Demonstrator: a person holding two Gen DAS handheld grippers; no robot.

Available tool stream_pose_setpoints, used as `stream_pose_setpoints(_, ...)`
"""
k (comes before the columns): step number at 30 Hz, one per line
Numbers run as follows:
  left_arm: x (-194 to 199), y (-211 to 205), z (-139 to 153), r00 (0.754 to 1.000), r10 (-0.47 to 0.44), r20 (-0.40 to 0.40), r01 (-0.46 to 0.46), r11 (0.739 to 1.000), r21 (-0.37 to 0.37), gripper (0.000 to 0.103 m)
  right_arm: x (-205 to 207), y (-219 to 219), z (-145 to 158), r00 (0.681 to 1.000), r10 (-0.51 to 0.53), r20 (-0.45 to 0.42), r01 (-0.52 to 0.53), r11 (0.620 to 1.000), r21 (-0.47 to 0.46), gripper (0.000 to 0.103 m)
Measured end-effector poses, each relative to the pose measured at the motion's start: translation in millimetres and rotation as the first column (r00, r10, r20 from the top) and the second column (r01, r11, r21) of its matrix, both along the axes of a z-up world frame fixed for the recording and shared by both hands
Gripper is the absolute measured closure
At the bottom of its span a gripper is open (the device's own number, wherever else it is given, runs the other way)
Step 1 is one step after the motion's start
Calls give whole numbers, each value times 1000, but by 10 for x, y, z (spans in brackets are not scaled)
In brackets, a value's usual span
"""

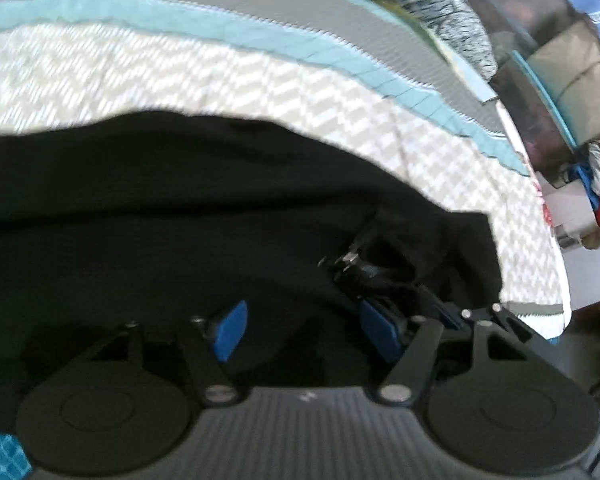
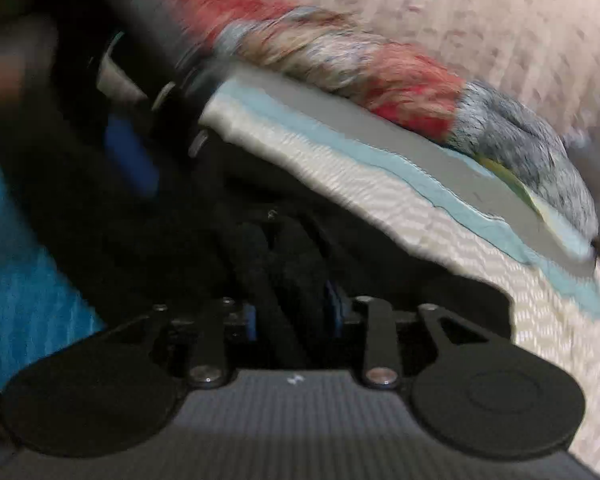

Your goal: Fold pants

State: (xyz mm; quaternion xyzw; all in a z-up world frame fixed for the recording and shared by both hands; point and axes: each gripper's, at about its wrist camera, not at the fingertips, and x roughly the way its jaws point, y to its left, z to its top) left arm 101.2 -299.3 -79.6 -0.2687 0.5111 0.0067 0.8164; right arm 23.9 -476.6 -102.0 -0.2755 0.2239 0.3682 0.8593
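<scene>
Black pants [image 1: 188, 208] lie spread on a bed with a white and grey chevron cover [image 1: 228, 84]. My left gripper [image 1: 304, 330] is open, its blue pads apart just above the black cloth, with nothing between them. In the left wrist view the other gripper [image 1: 364, 264] shows at the pants' right edge. My right gripper [image 2: 296, 312] is shut on a bunched fold of the black pants [image 2: 284, 256], the blue pads close together on either side. The left gripper [image 2: 132, 152] shows blurred at the upper left of the right wrist view.
The cover has a light blue band [image 1: 260, 36] and a grey band [image 1: 284, 4] behind it. A fuzzy red, blue and grey blanket [image 2: 400, 88] lies at the bed's far side. Clutter with red and blue yarn [image 1: 596, 184] stands beyond the bed's right edge.
</scene>
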Motion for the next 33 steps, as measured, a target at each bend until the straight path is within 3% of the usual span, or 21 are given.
stream_pose_setpoints(1,-29,18,-24,1000,-1,-4,1,1000,-1,38,-88,2,31,999,8,38,-8,1000,5,51)
stream_pose_setpoints(3,-36,44,-41,1000,-5,-9,5,1000,3,37,-170,-99,189,1000,17,9,-18,996,90,41)
stream_pose_setpoints(7,30,-47,-17,999,-42,6,42,999,-18,37,-161,-425,484,995,-79,-57,90,966,242,41)
stream_pose_setpoints(10,124,-198,41,995,-89,36,89,996,-13,34,-57,-796,591,965,-180,-193,243,889,387,45)
stream_pose_setpoints(11,148,-251,47,994,-101,41,101,995,-2,34,-13,-895,583,946,-207,-250,300,853,428,48)
stream_pose_setpoints(12,183,-314,34,993,-111,39,110,994,18,35,35,-965,565,924,-236,-302,356,822,445,59)
stream_pose_setpoints(13,214,-364,8,993,-118,29,116,992,44,38,79,-976,529,907,-259,-332,391,811,435,66)
stream_pose_setpoints(15,285,-471,-114,992,-125,-23,127,983,132,40,163,-875,376,874,-292,-388,443,807,390,69)
stream_pose_setpoints(18,298,-523,-229,992,-118,-37,123,978,172,40,253,-604,38,816,-343,-466,495,830,257,68)
stream_pose_setpoints(20,278,-563,-192,992,-121,-37,126,972,197,40,145,-480,-26,841,-365,-399,477,849,228,67)
stream_pose_setpoints(22,238,-579,-126,992,-120,-43,126,968,216,40,81,-394,47,845,-375,-381,475,854,213,66)
stream_pose_setpoints(25,125,-534,-15,993,-117,-31,121,963,240,40,114,-424,212,828,-369,-423,500,826,258,66)
stream_pose_setpoints(29,-72,-467,96,996,-87,-14,87,959,270,39,-97,-469,462,843,-362,-397,498,804,325,61)
stream_pose_setpoints(33,-263,-407,131,998,-57,2,54,953,297,38,-125,-480,494,831,-342,-439,517,766,382,57)
